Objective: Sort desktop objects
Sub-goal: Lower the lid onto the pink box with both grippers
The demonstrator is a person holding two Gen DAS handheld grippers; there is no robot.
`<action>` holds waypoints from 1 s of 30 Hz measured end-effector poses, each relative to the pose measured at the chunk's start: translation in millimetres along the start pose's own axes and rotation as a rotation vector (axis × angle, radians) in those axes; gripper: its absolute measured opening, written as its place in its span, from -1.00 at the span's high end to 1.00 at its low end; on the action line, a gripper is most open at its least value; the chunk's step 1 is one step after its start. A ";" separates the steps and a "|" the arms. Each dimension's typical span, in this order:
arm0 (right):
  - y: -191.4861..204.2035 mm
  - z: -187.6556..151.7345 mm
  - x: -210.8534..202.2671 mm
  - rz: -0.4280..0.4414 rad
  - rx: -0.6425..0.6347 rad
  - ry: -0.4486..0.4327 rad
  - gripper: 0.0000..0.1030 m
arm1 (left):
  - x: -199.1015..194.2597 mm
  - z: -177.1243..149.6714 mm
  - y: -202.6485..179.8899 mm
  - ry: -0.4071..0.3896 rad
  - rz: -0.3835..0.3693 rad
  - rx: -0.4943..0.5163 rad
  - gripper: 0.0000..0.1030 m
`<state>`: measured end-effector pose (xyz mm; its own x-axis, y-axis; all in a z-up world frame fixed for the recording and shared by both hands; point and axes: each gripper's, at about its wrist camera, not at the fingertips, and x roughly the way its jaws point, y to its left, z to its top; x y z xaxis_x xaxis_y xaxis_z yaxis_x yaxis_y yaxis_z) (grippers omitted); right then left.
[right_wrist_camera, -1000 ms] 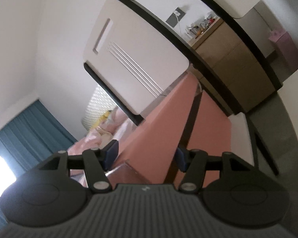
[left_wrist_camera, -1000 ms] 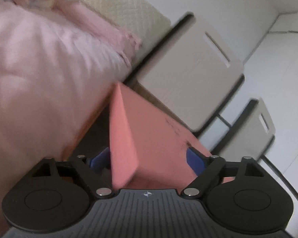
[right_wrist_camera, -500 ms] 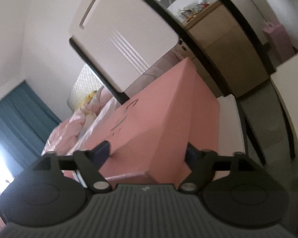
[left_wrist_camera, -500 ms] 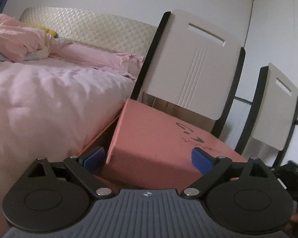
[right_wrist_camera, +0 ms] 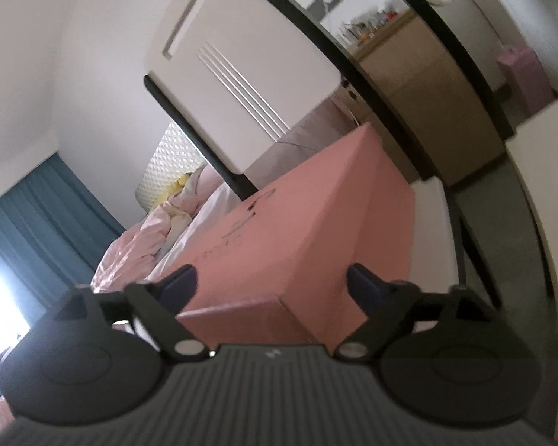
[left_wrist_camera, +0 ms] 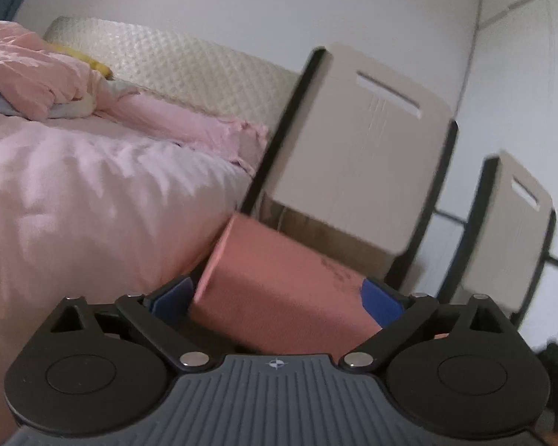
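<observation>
Both grippers clamp the long salmon-pink cardboard box (right_wrist_camera: 297,238) from opposite ends, left gripper (left_wrist_camera: 277,299) and right gripper (right_wrist_camera: 269,282) alike, holding it aloft near the pink-quilted bed (left_wrist_camera: 93,193). Keeping both squeezes even should stop it tilting.

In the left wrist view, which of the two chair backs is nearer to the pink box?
The larger chair back, directly behind the pink box; the smaller chair back stands apart to the right.

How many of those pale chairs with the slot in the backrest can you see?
2 in the left wrist view: one beige slotted-back chair with a black frame just behind the pink cardboard box, beside the pink-covered bed; a second chair farther right. More may be hidden.
</observation>
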<state>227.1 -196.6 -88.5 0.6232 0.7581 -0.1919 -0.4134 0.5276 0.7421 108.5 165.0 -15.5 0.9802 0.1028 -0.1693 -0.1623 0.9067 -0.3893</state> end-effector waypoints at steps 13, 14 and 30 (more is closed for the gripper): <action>7.2 -6.9 -9.5 0.050 0.039 0.008 -0.25 | 26.1 10.7 -1.2 0.069 0.063 0.057 -0.95; 8.4 -7.1 -11.2 0.049 0.036 0.003 -0.25 | 24.9 10.3 -1.0 0.070 0.060 0.058 -0.95; 11.7 -16.0 -33.9 0.023 0.015 0.028 -0.22 | -0.4 -6.7 -9.7 0.097 0.054 0.156 -0.95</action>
<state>190.5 -210.0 -83.6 0.5947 0.7806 -0.1924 -0.4170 0.5041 0.7563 108.9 153.4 -17.7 0.9538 0.1198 -0.2756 -0.1874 0.9541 -0.2336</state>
